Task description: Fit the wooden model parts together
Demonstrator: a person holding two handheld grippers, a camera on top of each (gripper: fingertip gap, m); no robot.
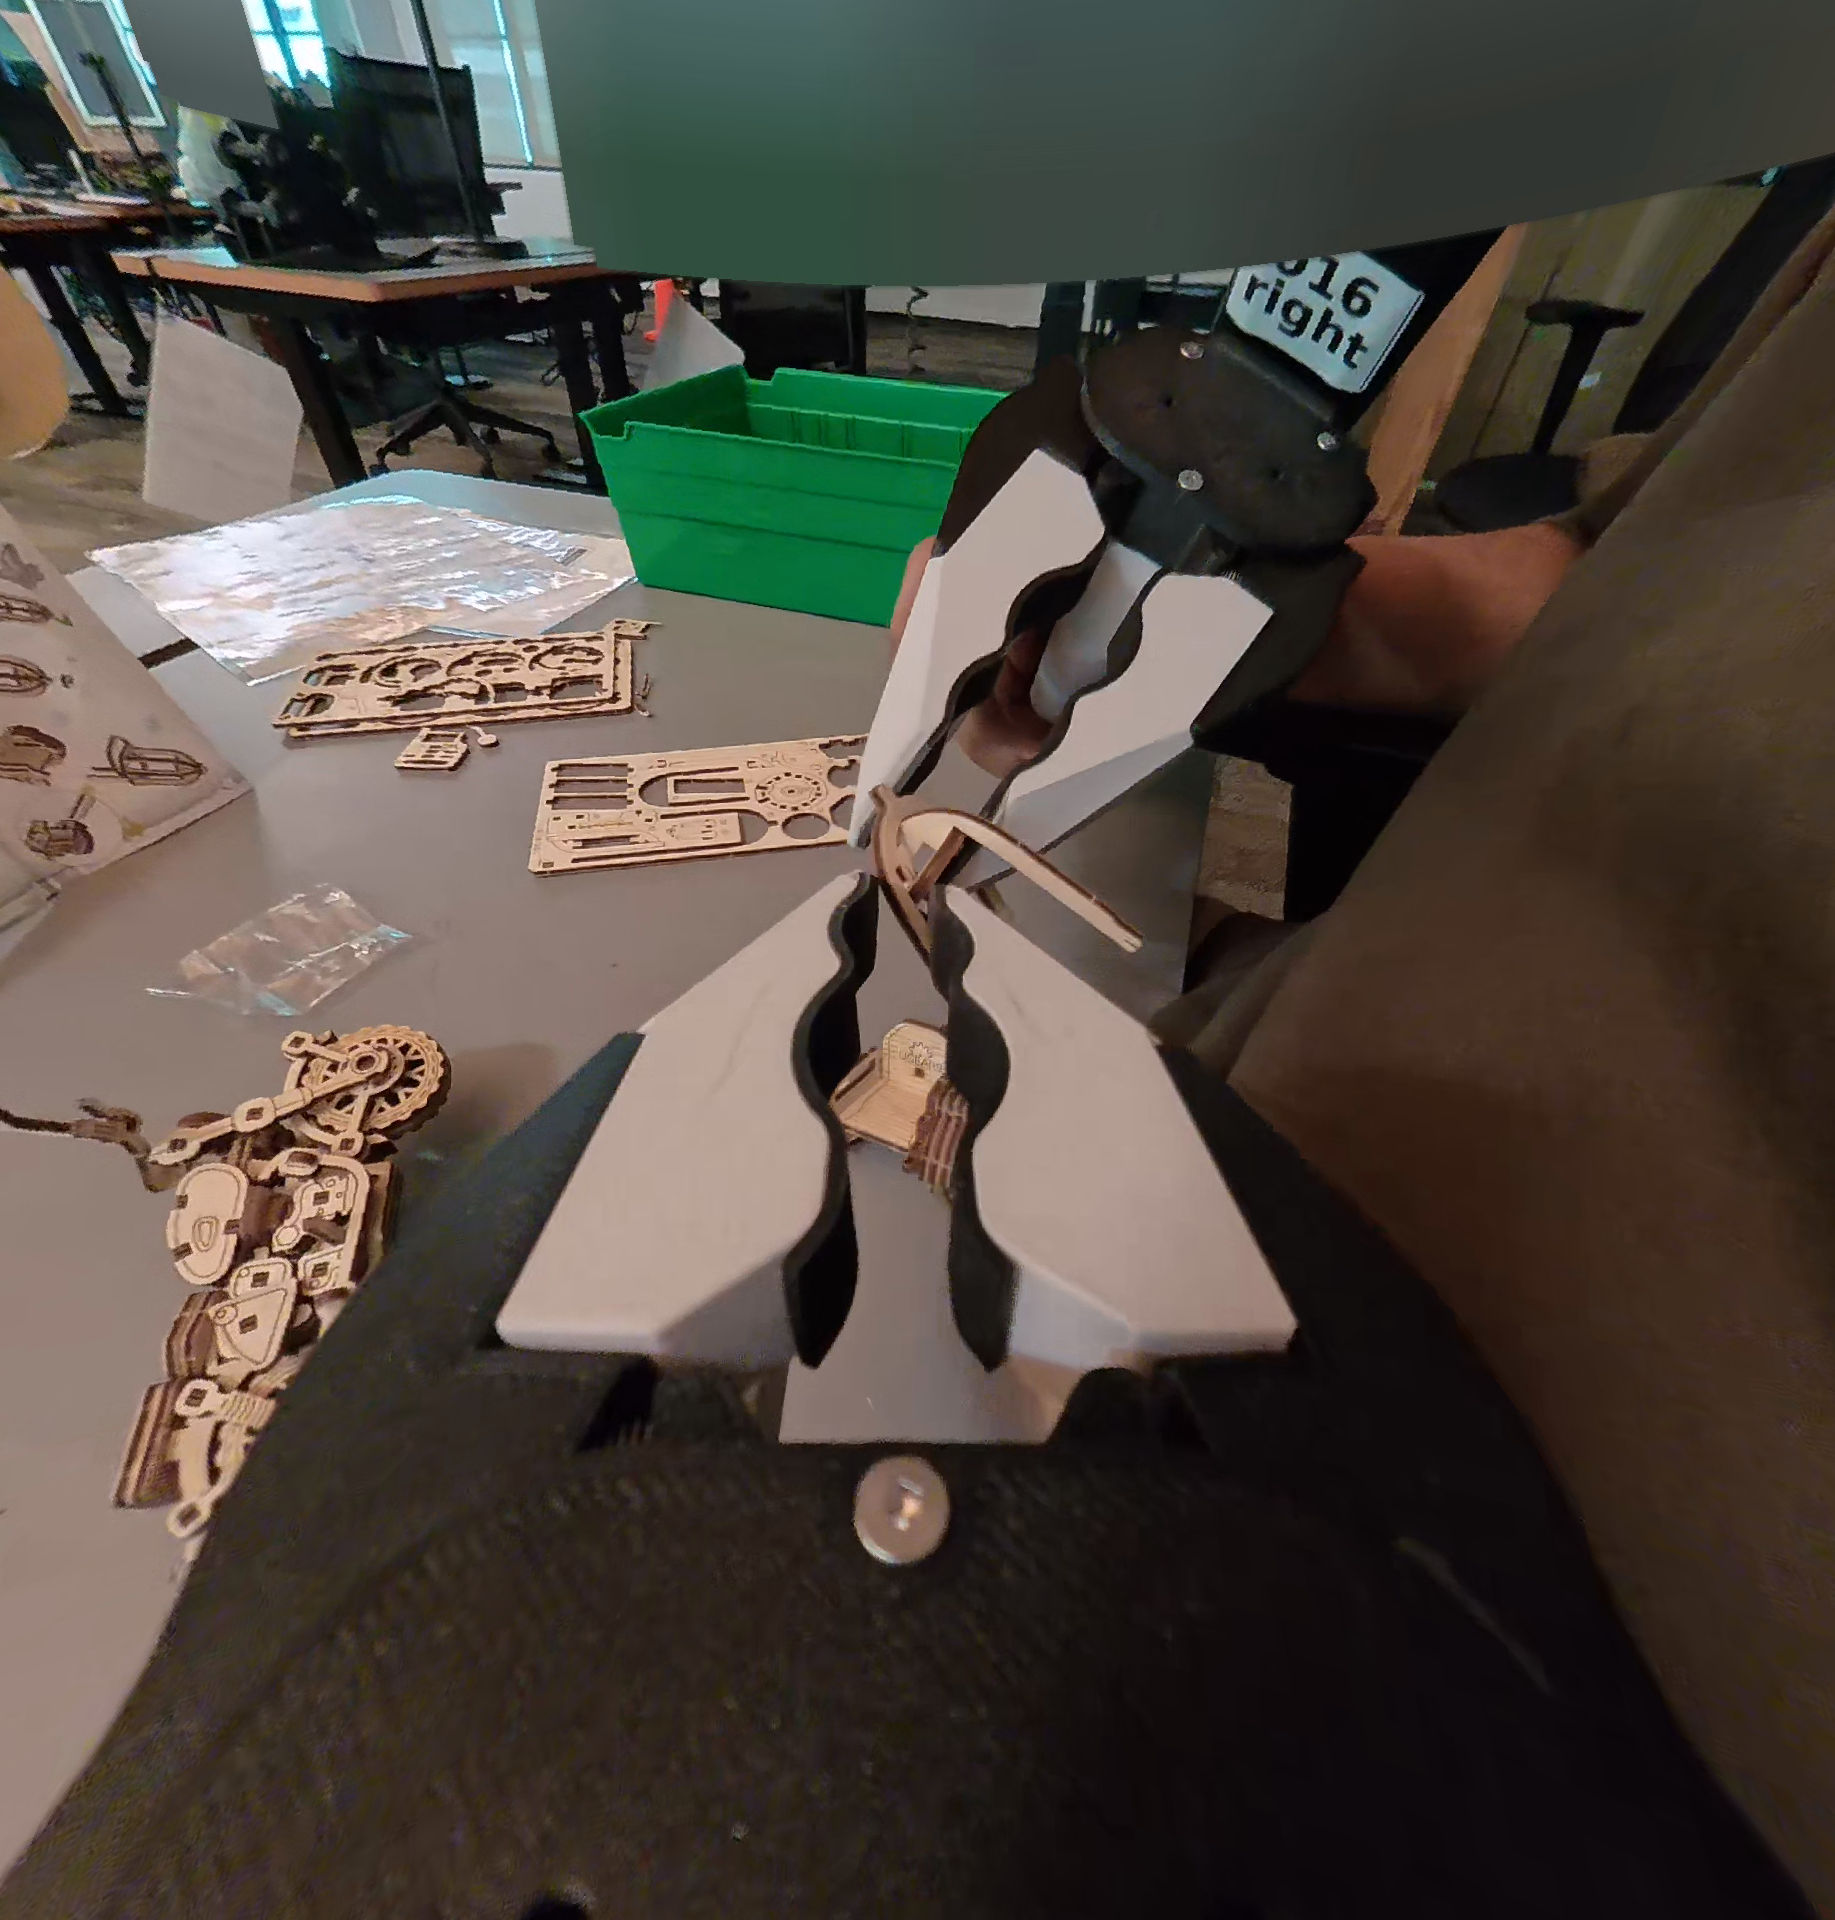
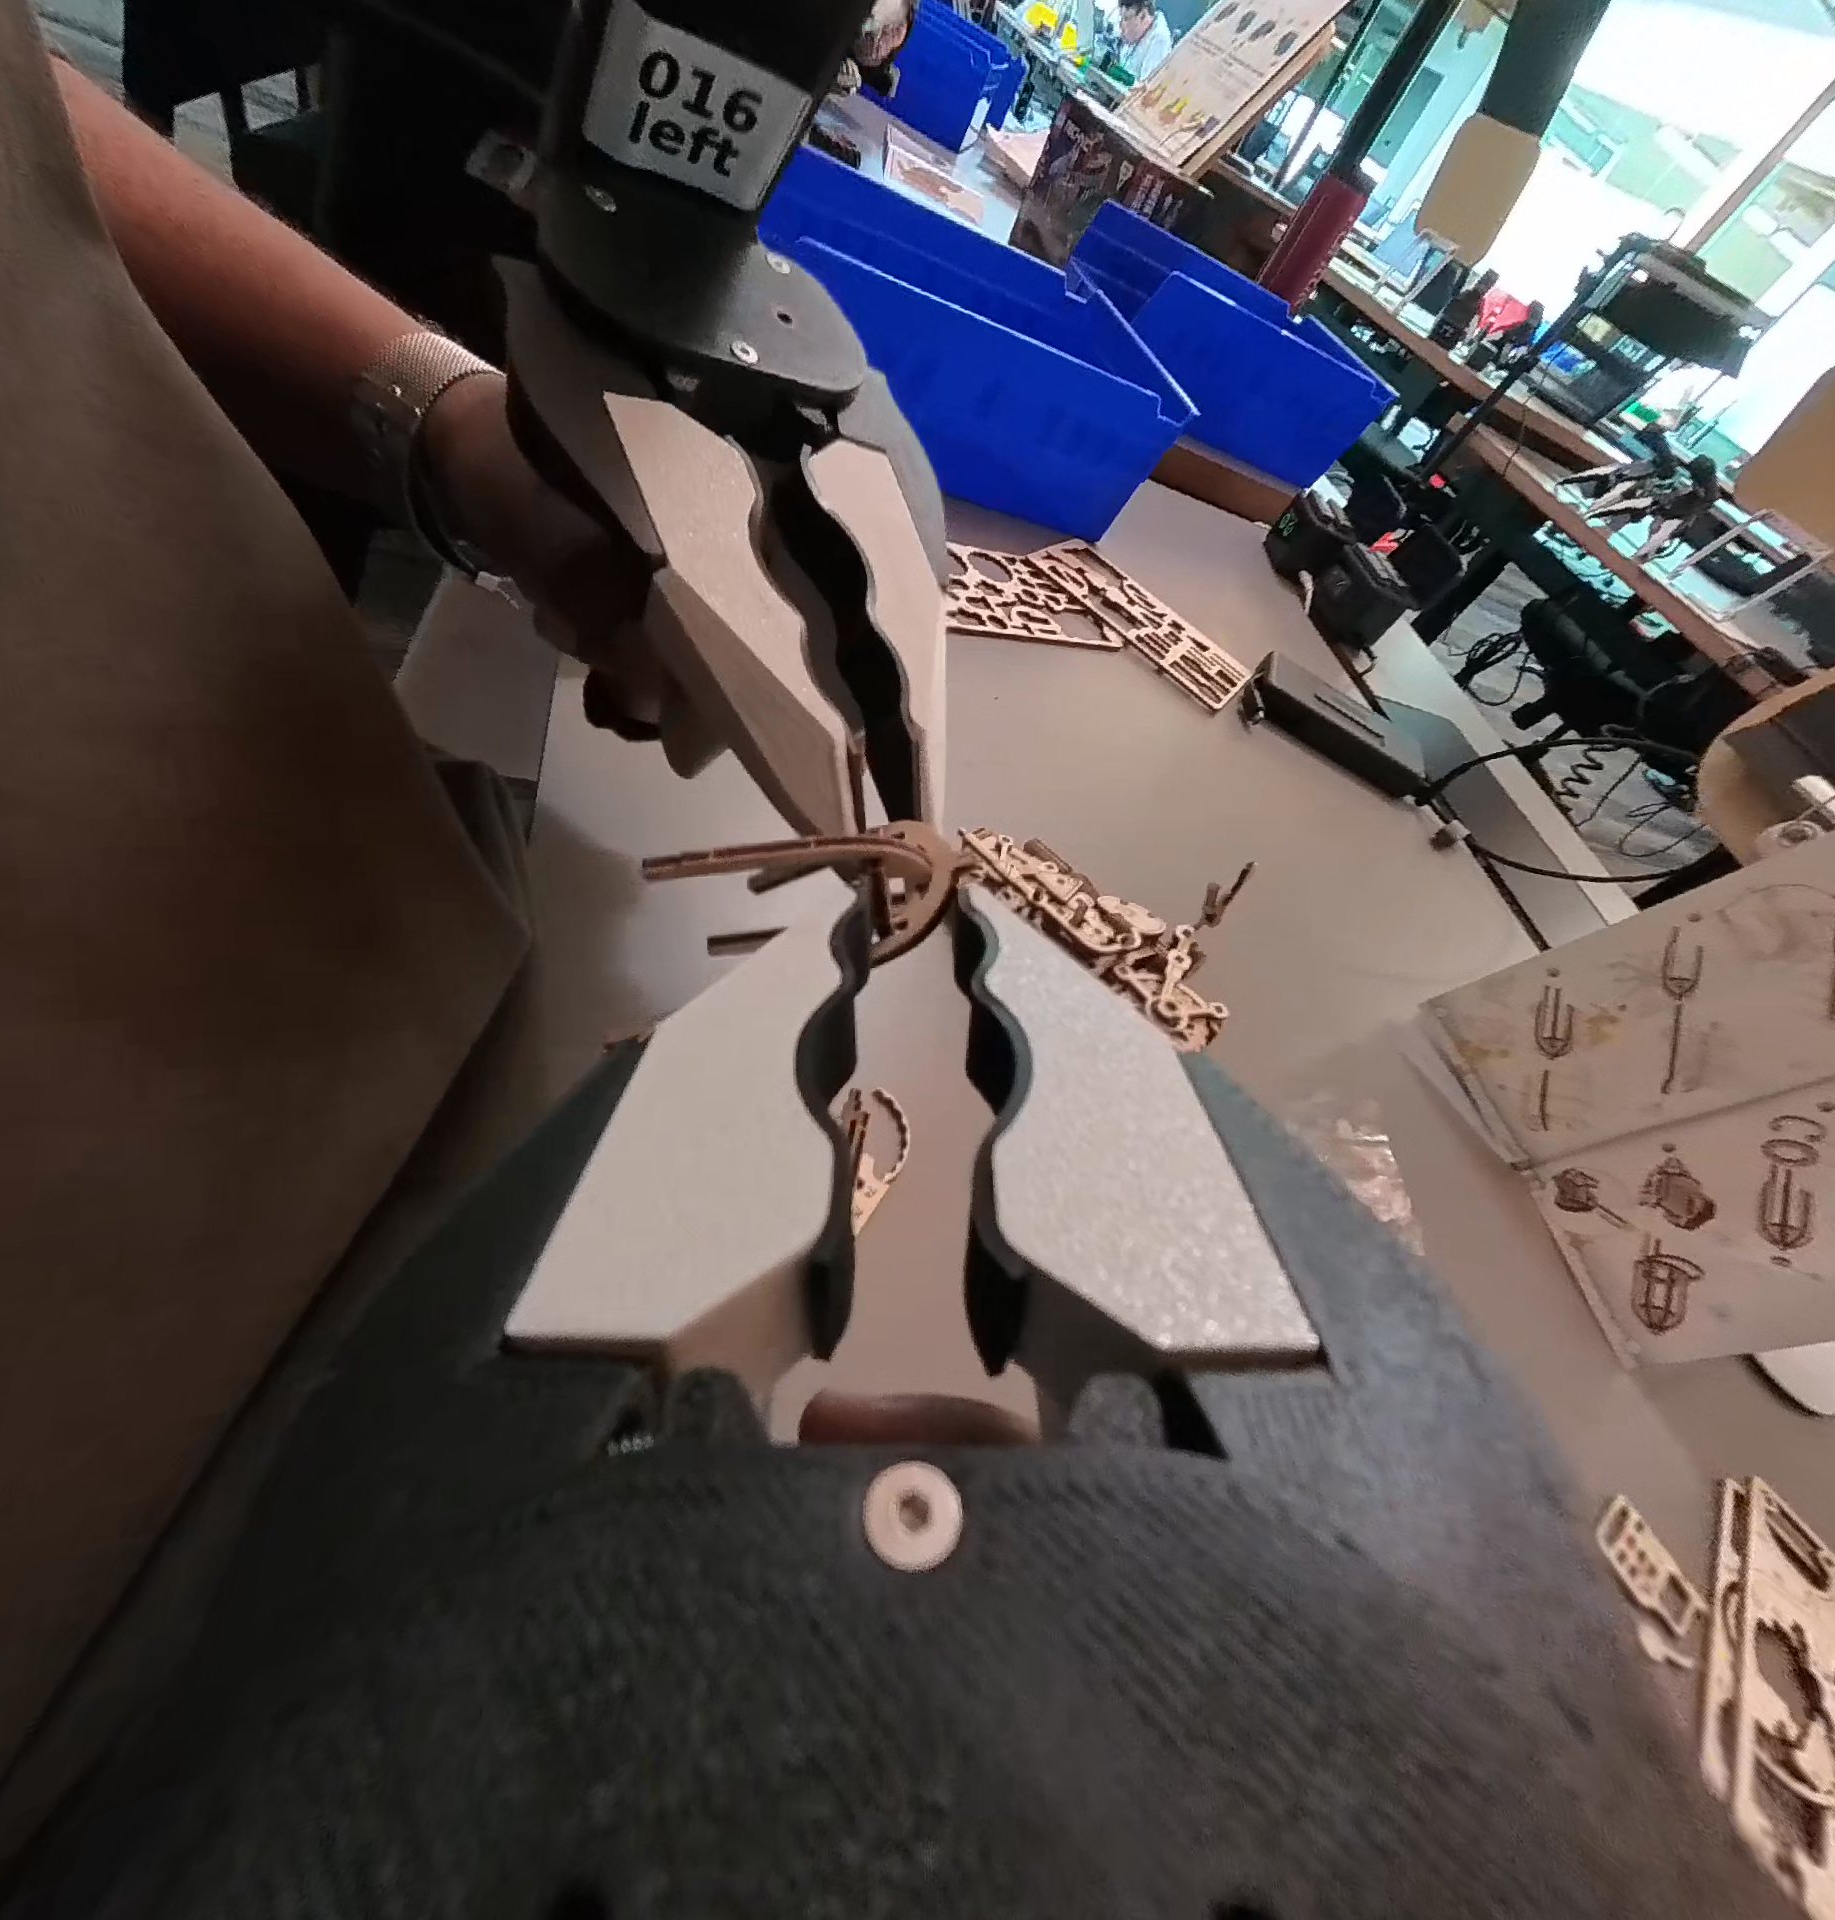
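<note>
Two thin curved wooden arch parts meet in the air between my grippers, above the grey table [image 1: 456, 935]. My left gripper [image 1: 905, 891] is shut on one curved wooden part [image 1: 897, 920]. My right gripper [image 1: 928, 844] comes down from the upper right and is shut on the other arch [image 1: 1038, 883], whose long leg sticks out to the right. In the right wrist view my right gripper [image 2: 911, 912] and left gripper [image 2: 892, 821] meet tip to tip around the crossed arches [image 2: 897, 868]. A small wooden seat-like subassembly [image 1: 897, 1107] lies on the table under my left fingers.
A partly built wooden model [image 1: 269, 1195] lies at the left [image 2: 1089, 925]. Punched wooden sheets [image 1: 684, 810] [image 1: 466, 681], plastic bags [image 1: 279, 951], an instruction sheet [image 1: 51, 748] [image 2: 1671, 1143], a green bin [image 1: 788, 488], blue bins [image 2: 996, 353] and a black box [image 2: 1328, 717] surround them. The person's torso is close. The grippers are tip to tip, or close to it. The small wooden seat-like subassembly [image 1: 897, 1107] is about equally far from each gripper, around 9 centimeters.
</note>
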